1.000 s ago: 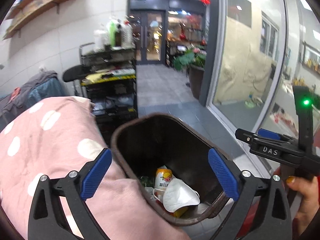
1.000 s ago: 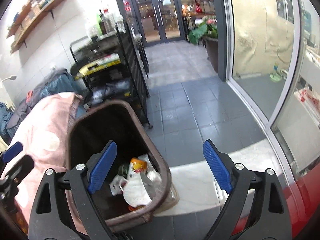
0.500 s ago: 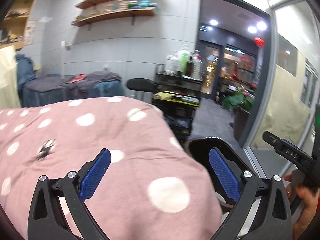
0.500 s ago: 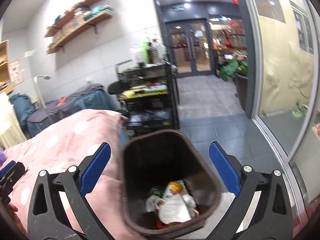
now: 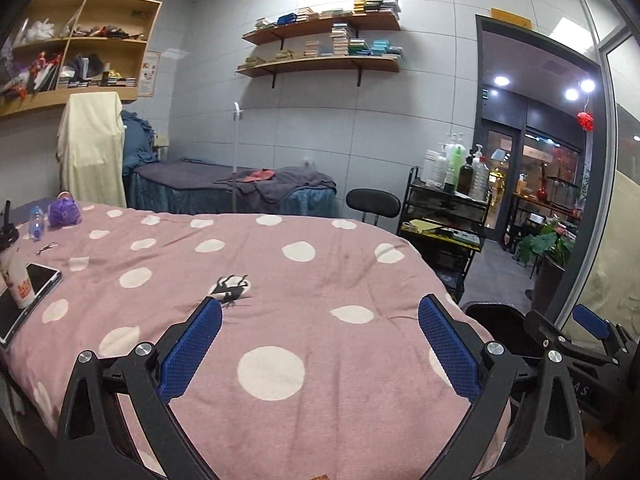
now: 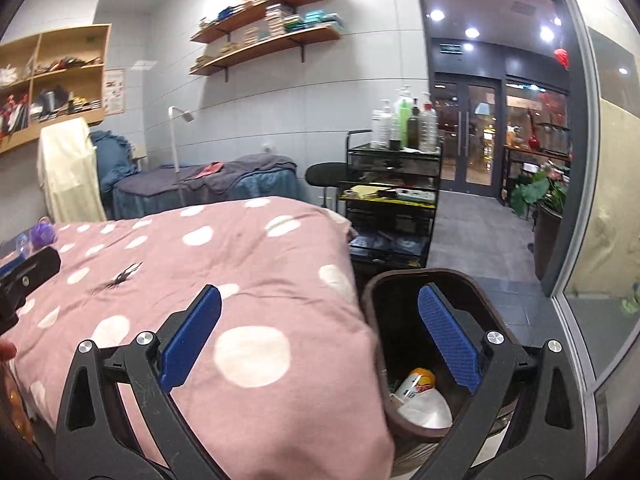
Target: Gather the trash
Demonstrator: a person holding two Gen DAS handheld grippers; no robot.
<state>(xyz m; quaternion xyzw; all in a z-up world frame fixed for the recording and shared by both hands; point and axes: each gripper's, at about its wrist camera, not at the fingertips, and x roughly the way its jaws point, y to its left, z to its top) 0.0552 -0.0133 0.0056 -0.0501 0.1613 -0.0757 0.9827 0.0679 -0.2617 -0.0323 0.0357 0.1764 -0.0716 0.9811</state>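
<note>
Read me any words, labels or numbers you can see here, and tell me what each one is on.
"AS": end of a word on the right claw's side, in the left wrist view.
Cup: red print, blurred.
Can in the bin: label blurred.
Yellow sign above the doorway and wall poster: too small.

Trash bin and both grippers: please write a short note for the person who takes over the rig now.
Left gripper: open, nothing between its jaws, over the pink dotted blanket.
Right gripper: jaws have just been opening, now wide and empty.
Brown trash bin: on the floor at the bed's end, beside the blanket; it already holds a white mask and a small bottle.
Left to do: a small black scrap lies on the blanket ahead of the left gripper, another farther left. The plastic bottle and cup may be trash; judge yourself.
</note>
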